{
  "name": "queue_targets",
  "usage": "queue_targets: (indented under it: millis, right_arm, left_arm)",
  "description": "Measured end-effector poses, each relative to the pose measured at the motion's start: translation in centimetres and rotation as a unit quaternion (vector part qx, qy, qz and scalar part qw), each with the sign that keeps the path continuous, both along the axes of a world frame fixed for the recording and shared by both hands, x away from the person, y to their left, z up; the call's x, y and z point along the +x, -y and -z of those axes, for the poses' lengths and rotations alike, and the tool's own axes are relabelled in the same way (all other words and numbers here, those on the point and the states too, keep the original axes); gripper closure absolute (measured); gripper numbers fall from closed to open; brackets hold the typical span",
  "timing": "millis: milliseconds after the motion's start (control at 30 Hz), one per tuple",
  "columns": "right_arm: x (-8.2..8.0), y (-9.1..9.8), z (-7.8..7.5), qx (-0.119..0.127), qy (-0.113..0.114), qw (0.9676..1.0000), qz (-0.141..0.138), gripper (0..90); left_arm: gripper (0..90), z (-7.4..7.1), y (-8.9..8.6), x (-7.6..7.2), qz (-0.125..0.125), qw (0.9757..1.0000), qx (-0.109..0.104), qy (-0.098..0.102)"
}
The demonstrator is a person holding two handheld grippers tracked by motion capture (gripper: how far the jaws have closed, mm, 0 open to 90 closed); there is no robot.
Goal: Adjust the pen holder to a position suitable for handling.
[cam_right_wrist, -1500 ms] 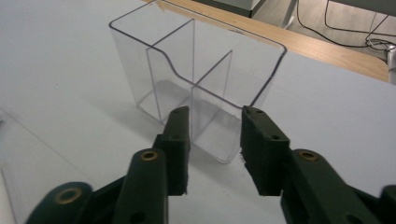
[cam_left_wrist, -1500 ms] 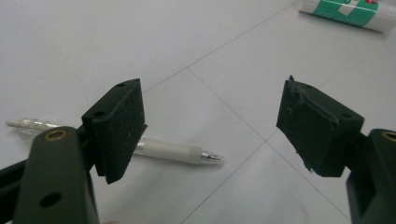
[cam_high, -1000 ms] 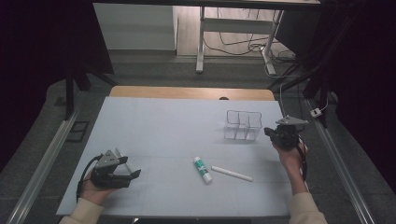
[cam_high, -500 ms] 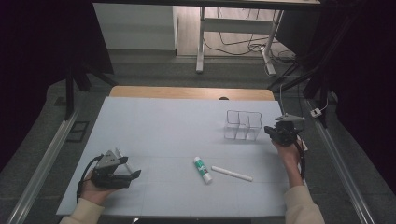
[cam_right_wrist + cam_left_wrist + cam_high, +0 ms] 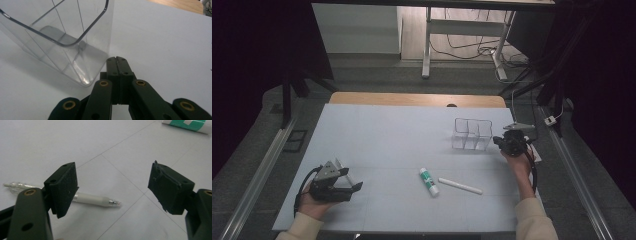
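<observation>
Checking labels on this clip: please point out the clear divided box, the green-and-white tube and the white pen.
clear divided box (image 5: 471, 134), high view, on its front wall.
green-and-white tube (image 5: 428, 181), high view, mid-body on the green label.
white pen (image 5: 91, 200), left gripper view, on its white barrel.

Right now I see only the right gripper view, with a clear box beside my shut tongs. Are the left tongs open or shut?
Observer: The left tongs are open, with nothing between them.
Operator: Does something lie close to them?
Observer: Yes, a white pen lies flat on the table just beyond them, partly hidden behind one pad.
Operator: And what is in the middle of the table?
Observer: A white tube with green print lies there on its side, apart from both hands.
</observation>
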State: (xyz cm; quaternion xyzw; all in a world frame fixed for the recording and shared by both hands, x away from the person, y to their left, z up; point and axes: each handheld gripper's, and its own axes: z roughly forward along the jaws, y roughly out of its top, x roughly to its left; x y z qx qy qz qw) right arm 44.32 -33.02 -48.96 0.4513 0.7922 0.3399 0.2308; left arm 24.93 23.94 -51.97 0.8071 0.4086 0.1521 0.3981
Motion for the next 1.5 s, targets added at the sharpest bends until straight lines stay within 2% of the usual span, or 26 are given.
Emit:
queue_targets:
  millis: [567,633,1067,1500]
  right_arm:
    - [0.0,-0.9,0.0,0.001,0.000,0.9999,-0.017,88.9]
    - [-0.1,-1.1,0.0,-0.009,0.003,0.9999,-0.013,88.9]
    - [0.0,-1.2,0.0,-0.005,0.001,0.9999,-0.011,88.9]
    - [0.3,-2.6,0.2,-0.008,0.004,0.9997,-0.022,88.9]
  left_arm:
    - [23.9,0.1,0.1,0.0,0.000,1.0000,0.002,-0.002]
    - [23.9,0.1,0.0,0.0,0.000,1.0000,0.001,-0.001]
    - [23.9,0.1,0.1,0.0,0.000,1.0000,0.001,-0.002]
    - [24.1,0.1,0.1,0.0,0.002,1.0000,0.004,-0.003]
